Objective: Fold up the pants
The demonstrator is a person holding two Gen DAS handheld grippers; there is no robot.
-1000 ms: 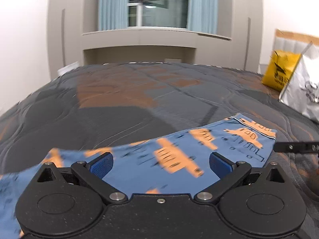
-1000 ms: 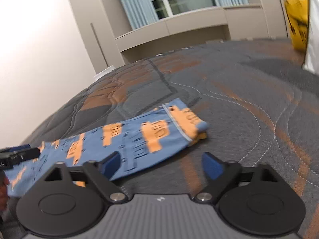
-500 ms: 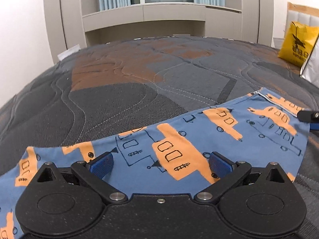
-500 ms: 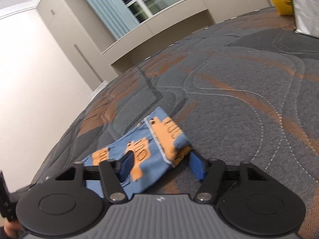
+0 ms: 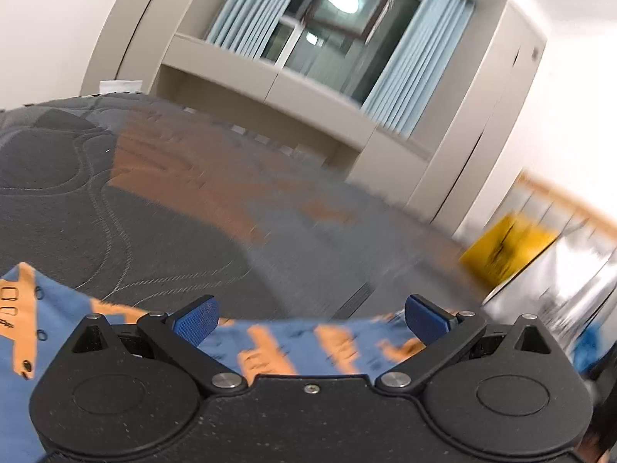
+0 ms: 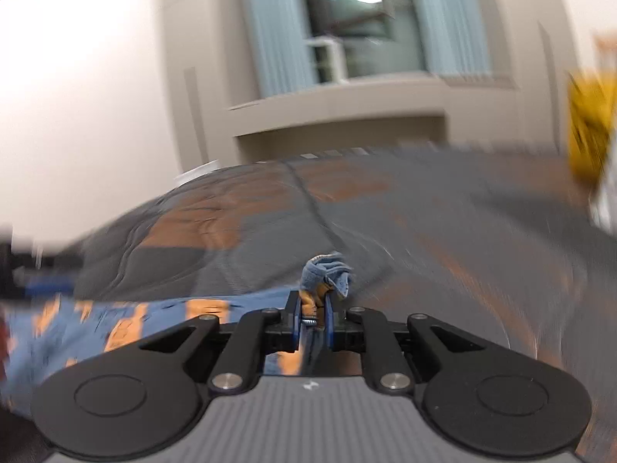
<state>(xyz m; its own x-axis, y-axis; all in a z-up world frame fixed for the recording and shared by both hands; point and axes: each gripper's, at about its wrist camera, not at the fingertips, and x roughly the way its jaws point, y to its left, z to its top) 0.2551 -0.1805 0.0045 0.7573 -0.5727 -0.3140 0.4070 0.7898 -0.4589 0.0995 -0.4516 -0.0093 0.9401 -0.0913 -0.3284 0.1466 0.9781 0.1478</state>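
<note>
The right hand-held gripper has its blue pads pressed together on a bunched end of the pants, a wad of blue and orange cloth standing up just beyond the tips. The left hand-held gripper has its pads wide apart with nothing between them; it hangs over the pants, whose blue fabric with orange vehicle prints runs under it and off to the near left. In the right wrist view the rest of the garment trails flat to the left across the bed. Judging by that, the fold has only begun: one end is gripped, probably for carrying over the other, and most of the length is still one flat strip. The bed wears a quilted grey and orange cover. Beyond it are beige built-in cabinets, a window with pale blue curtains, and at the far right a yellow bag, all blurred.
</note>
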